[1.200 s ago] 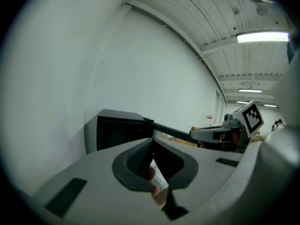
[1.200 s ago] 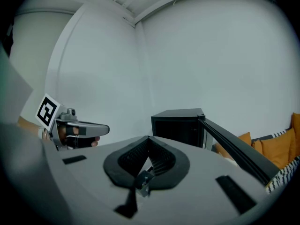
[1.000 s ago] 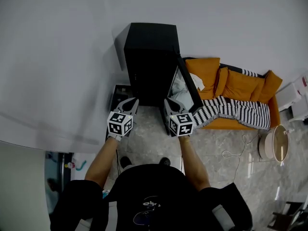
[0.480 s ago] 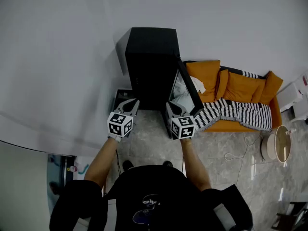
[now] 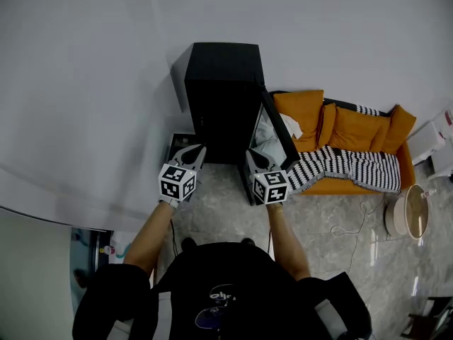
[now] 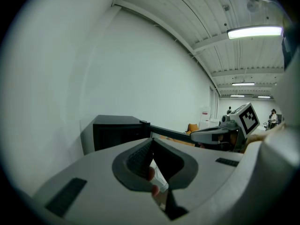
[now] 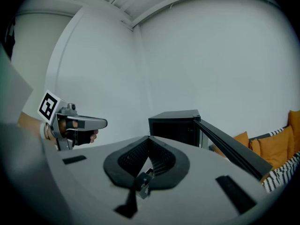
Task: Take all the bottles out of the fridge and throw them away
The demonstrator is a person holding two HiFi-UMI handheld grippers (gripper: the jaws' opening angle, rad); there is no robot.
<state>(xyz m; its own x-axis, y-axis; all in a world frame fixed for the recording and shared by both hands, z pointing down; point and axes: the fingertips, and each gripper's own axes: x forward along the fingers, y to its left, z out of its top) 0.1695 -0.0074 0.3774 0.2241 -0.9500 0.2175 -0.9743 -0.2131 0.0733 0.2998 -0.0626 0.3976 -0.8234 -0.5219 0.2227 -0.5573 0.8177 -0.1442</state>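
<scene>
Black fridge (image 5: 223, 83): low cabinet type, backed against the white wall (image 5: 106, 69), standing on a pale marbled floor (image 5: 219, 197).
Fridge door (image 5: 277, 129): swung wide open toward the orange sofa (image 5: 340, 122) with its striped blanket (image 5: 347, 165).
Fridge interior: only a pale sliver behind the door in the head view; contents too small to name.
Bottles: none made out in any view, neither between the jaws nor on the floor; possibly inside the cabinet, not confirmable.
Left gripper (image 5: 195, 151): held just before the fridge front, left of the opening; jaws together, tips meeting, nothing gripped.
Right gripper (image 5: 251, 156): held beside the lower edge of the open door; jaws closed tight on nothing.
Bin: not in view.
Step in hand: judged as a stand at the open fridge with both grippers empty. Fits equally a reach about to go in for a bottle and a return after a bottle was dropped off; not settled here.
Next move: hangs on what the cabinet holds. Any pick would call for jaws parted first, then an approach round the door's edge, with the right gripper nearest the opening.
</scene>
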